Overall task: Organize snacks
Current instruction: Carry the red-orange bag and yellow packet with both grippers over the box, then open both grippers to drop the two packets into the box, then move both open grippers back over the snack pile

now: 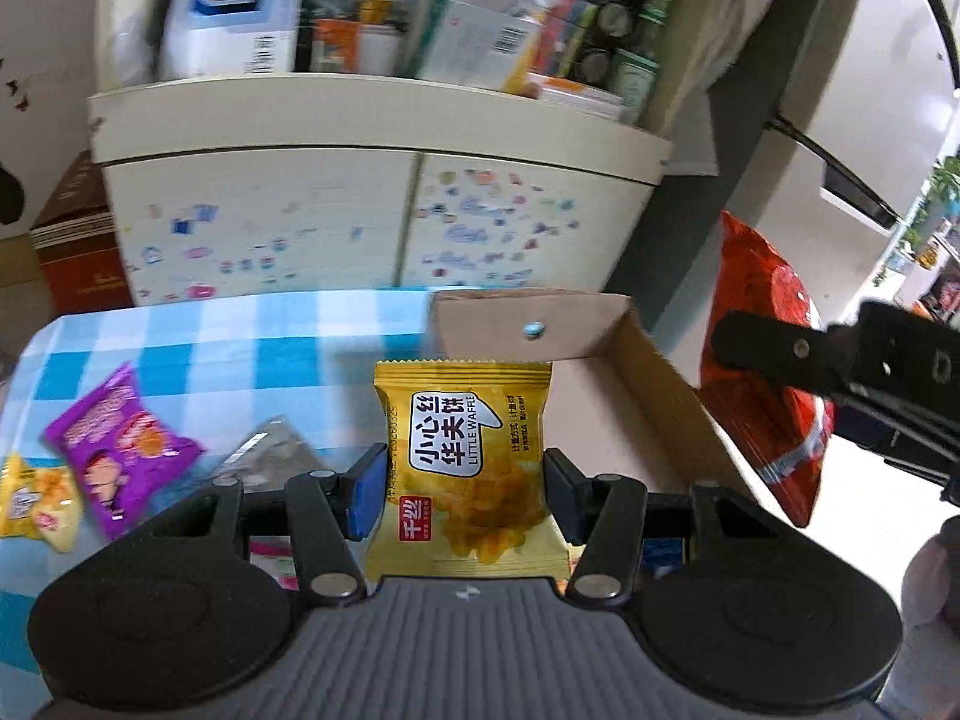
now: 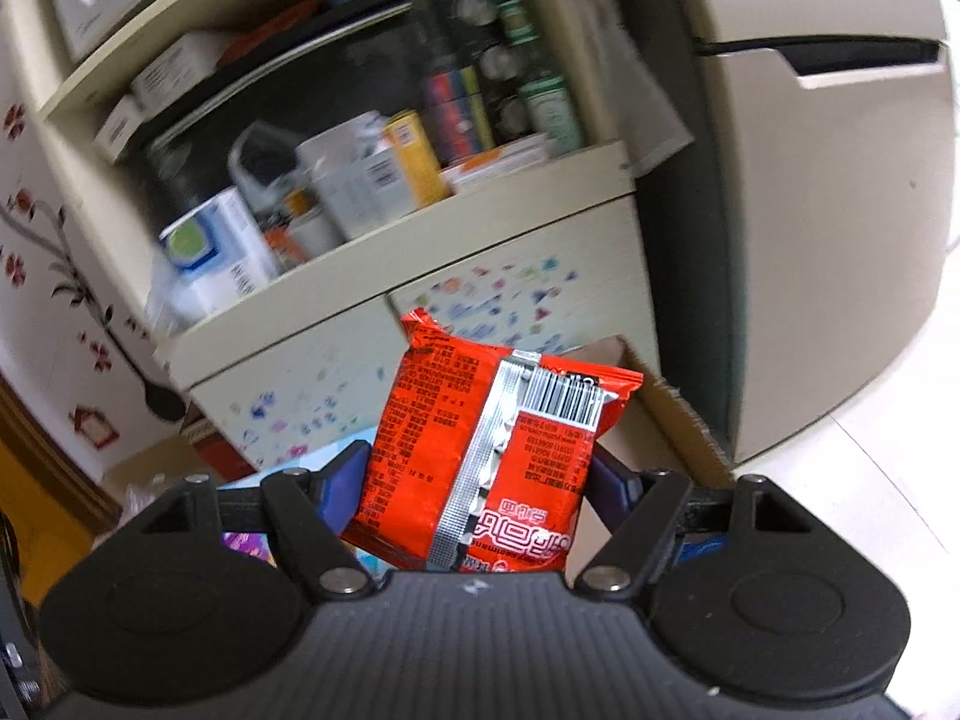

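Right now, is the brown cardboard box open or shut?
Open: the brown cardboard box has its flap standing up, with bare inside walls showing.

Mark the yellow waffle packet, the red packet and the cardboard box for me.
yellow waffle packet (image 1: 465,468): left wrist view, middle of its printed front.
red packet (image 2: 480,456): right wrist view, on the silver back seam.
cardboard box (image 1: 654,396): left wrist view, inner right wall.

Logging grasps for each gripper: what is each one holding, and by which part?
Left gripper pinches the yellow waffle packet by its side edges. Right gripper pinches the red snack packet across its lower sides.
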Motion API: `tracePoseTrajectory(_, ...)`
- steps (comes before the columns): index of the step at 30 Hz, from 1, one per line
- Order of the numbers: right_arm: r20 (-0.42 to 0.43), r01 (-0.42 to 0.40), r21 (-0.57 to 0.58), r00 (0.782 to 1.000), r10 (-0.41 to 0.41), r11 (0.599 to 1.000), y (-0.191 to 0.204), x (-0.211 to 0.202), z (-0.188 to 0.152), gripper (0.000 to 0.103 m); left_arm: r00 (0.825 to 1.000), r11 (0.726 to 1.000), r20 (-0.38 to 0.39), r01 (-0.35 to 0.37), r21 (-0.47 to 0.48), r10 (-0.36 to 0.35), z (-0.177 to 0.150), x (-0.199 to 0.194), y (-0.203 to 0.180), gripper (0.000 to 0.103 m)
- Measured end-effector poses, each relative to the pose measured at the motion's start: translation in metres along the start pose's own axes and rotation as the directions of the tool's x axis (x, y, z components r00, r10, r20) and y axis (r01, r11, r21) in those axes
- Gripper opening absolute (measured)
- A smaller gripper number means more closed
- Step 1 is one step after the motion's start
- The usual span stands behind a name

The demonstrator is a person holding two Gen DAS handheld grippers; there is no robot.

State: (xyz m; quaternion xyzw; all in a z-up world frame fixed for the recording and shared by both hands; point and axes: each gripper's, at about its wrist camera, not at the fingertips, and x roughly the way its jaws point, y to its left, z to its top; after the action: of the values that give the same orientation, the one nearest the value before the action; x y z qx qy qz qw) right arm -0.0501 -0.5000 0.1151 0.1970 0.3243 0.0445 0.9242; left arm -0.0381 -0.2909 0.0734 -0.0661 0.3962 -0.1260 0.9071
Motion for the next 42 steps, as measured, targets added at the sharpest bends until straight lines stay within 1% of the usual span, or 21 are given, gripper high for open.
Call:
tracePoseTrajectory(7, 0.009, 0.041, 0.095, 0.999, -0.042, 0.995, -0.021, -0.003, 0.008, 0.076, 0.999, 0.999, -0.028, 0.042, 0.008, -0.042, 0.001, 0.018, -0.029, 0.060)
tracePoseTrajectory(11, -0.001, 0.058, 0.122, 0.998, -0.059, 0.991, -0.025, 0.000, 0.009, 0.076, 0.998, 0.999, -0.049, 0.041, 0.029, -0.040, 0.000, 0.029, -0.042, 0.060)
tracePoseTrajectory(15, -0.010, 0.071, 0.157, 0.998, -0.070, 0.985, -0.031, 0.004, 0.010, 0.076, 0.998, 0.998, -0.065, 0.022, 0.055, -0.019, -0.001, 0.037, -0.051, 0.061)
tracePoseTrajectory(17, -0.020, 0.087, 0.177, 0.996, -0.085, 0.980, -0.035, 0.006, 0.009, 0.076, 0.998, 0.998, -0.068, 0.013, 0.069, -0.008, -0.002, 0.039, -0.054, 0.065)
tracePoseTrajectory(18, -0.025, 0.098, 0.190, 0.995, -0.095, 0.977, -0.036, 0.006, 0.008, 0.077, 0.998, 0.997, -0.068, 0.007, 0.075, -0.002, -0.003, 0.039, -0.054, 0.071)
tracePoseTrajectory(19, -0.025, 0.107, 0.202, 0.994, -0.104, 0.973, -0.038, 0.007, 0.008, 0.077, 0.998, 0.997, -0.066, -0.002, 0.081, 0.007, -0.003, 0.039, -0.055, 0.080)
tracePoseTrajectory(21, -0.024, 0.116, 0.226, 0.993, -0.113, 0.967, -0.041, 0.007, 0.008, 0.080, 0.997, 0.995, -0.061, -0.030, 0.097, 0.036, -0.003, 0.037, -0.057, 0.091)
tracePoseTrajectory(22, -0.022, 0.116, 0.238, 0.993, -0.114, 0.964, -0.042, 0.007, 0.008, 0.083, 0.998, 0.993, -0.054, -0.038, 0.108, 0.044, -0.003, 0.035, -0.057, 0.091)
tracePoseTrajectory(24, -0.020, 0.112, 0.258, 0.994, -0.110, 0.960, -0.045, 0.006, 0.008, 0.083, 0.998, 0.990, -0.047, -0.044, 0.136, 0.050, -0.003, 0.033, -0.058, 0.091)
tracePoseTrajectory(28, -0.016, 0.109, 0.257, 0.994, -0.109, 0.960, -0.044, 0.006, 0.008, 0.083, 0.996, 0.984, -0.044, -0.075, 0.162, 0.083, -0.001, 0.030, -0.058, 0.097)
tracePoseTrajectory(36, -0.024, 0.096, 0.234, 0.995, -0.093, 0.967, -0.035, 0.011, 0.007, 0.083, 0.992, 0.979, -0.057, -0.098, 0.179, 0.110, -0.001, 0.024, -0.050, 0.097)
tracePoseTrajectory(42, -0.034, 0.081, 0.206, 0.997, -0.075, 0.975, -0.025, 0.015, 0.005, 0.083, 0.990, 0.976, -0.055, -0.118, 0.185, 0.131, 0.000, 0.016, -0.036, 0.098)
